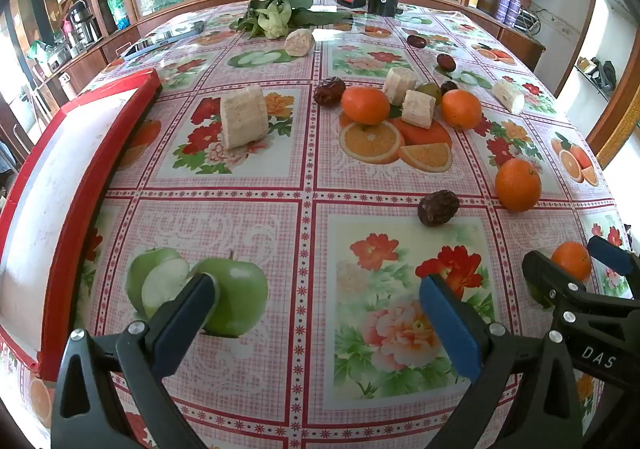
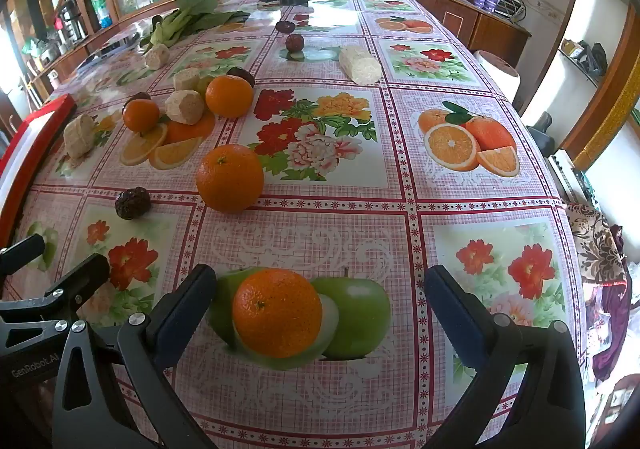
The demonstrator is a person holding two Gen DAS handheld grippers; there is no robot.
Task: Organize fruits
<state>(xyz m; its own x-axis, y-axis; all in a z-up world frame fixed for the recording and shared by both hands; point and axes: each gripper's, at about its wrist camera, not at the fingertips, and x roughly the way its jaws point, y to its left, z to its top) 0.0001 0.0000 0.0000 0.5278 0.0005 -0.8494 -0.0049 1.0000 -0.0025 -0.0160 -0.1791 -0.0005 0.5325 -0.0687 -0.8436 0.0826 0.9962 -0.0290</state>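
Note:
Several oranges lie on the flower-print tablecloth. One orange (image 2: 277, 312) sits between the wide-apart fingers of my right gripper (image 2: 320, 277), and neither pad touches it. A bigger orange (image 2: 229, 177) lies farther ahead, and two more (image 2: 229, 95) sit in a cluster with pale cut chunks (image 2: 185, 107). My left gripper (image 1: 316, 289) is open over bare cloth with nothing between its fingers. A wrinkled dark date (image 1: 438, 207) lies ahead of it to the right, and a pale chunk (image 1: 244, 122) farther ahead to the left. The red-rimmed white tray (image 1: 120, 137) lies at the left.
Leafy greens (image 1: 280, 13) and a black block (image 1: 383, 1) sit at the table's far end. More dates (image 1: 446, 62) and a pale chunk (image 1: 508, 95) are scattered at the back right. The table's right edge (image 2: 560, 185) drops to a white roll (image 2: 500, 77) and cloth.

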